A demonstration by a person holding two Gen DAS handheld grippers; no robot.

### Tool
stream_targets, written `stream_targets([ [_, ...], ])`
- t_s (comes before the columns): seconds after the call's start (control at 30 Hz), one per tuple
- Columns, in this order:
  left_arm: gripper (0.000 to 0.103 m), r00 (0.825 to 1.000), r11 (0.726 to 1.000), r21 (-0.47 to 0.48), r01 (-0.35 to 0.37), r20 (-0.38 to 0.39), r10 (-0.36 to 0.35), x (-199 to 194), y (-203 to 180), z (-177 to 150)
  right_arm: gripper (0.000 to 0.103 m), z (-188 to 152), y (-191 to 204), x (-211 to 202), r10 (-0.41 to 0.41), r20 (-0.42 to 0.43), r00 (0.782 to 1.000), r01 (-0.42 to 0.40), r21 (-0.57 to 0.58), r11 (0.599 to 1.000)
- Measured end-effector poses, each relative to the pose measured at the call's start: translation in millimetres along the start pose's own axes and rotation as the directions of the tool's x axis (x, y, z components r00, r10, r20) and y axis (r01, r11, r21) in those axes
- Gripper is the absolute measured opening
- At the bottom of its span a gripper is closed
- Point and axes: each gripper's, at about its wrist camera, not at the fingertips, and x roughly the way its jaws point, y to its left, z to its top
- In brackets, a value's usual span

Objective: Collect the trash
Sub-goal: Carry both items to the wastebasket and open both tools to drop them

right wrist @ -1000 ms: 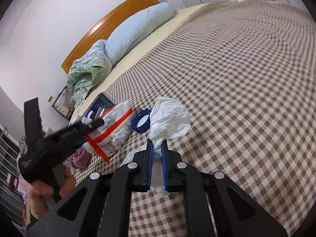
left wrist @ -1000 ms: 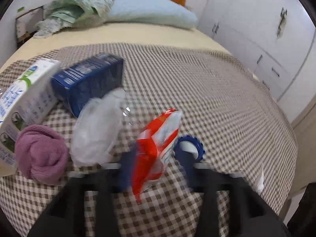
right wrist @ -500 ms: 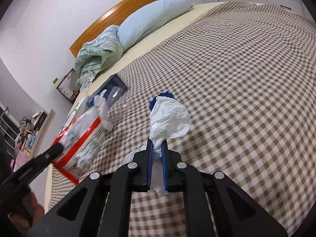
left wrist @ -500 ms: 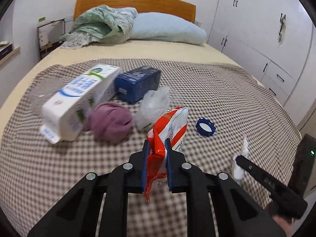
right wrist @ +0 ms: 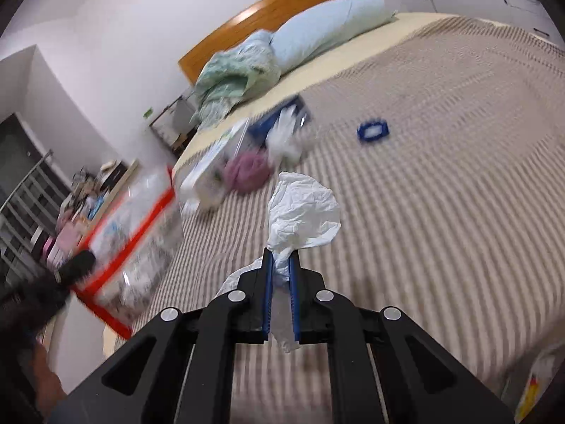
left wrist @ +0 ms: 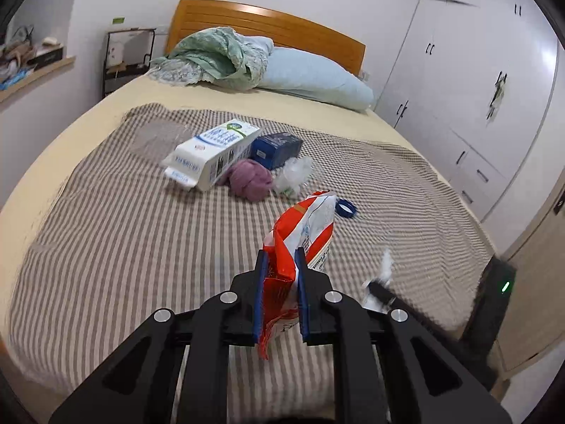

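Bed with brown-and-white checked woven cover point(left wrist: 141, 233), wooden headboard point(left wrist: 268, 24), white wardrobe doors point(left wrist: 476, 81); left gripper point(left wrist: 279, 258) fingers pinching crinkled red-and-white plastic packet point(left wrist: 303, 226); right gripper point(right wrist: 280, 258) fingers pinching crumpled white tissue point(right wrist: 303, 208).

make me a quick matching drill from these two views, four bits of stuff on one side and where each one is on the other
Things:
1. red and white wrapper
2. crumpled white tissue
3. blue ring
4. purple ball of fabric

Places:
A. lying alone on the checked blanket
B. clamped in the left claw
C. against the white carton
D. clamped in the right claw

Pairs: 1-B, 2-D, 3-A, 4-C
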Motion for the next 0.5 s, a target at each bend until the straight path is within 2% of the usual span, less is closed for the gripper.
stream_targets([
  [0.07, 0.013, 1.000, 1.000, 0.015, 0.004, 0.016, -0.004, -29.5, -10.4, -12.1, 0.009, -17.9, -1.2, -25.5, -0.022, -0.001, 1.000, 0.022, -0.018, 1.000],
  [0.13, 0.013, 0.999, 0.999, 0.038, 0.018, 0.039, -0.019, -54.1, -22.1, -20.0, 0.009, -22.0, -8.0, -51.5, -0.039, 0.019, 0.999, 0.039, -0.029, 0.999],
  [0.27, 0.013, 0.992, 0.990, 0.103, 0.100, 0.060, -0.107, -102.5, -64.8, -37.5, 0.009, -25.2, -34.9, -135.7, -0.123, 0.110, 0.986, 0.130, -0.062, 0.990],
  [0.33, 0.013, 0.986, 0.979, 0.130, 0.156, 0.047, -0.163, -117.3, -88.6, -46.1, 0.009, -27.8, -56.0, -178.8, -0.155, 0.148, 0.977, 0.164, -0.051, 0.985],
  [0.4, 0.013, 0.977, 0.965, 0.170, 0.200, 0.036, -0.209, -130.1, -118.2, -55.9, 0.009, -32.4, -86.0, -228.3, -0.213, 0.197, 0.957, 0.222, -0.026, 0.975],
  [0.5, 0.013, 0.954, 0.926, 0.234, 0.296, -0.024, -0.298, -136.5, -173.1, -72.4, 0.009, -47.2, -129.9, -290.6, -0.283, 0.238, 0.929, 0.286, 0.022, 0.958],
])
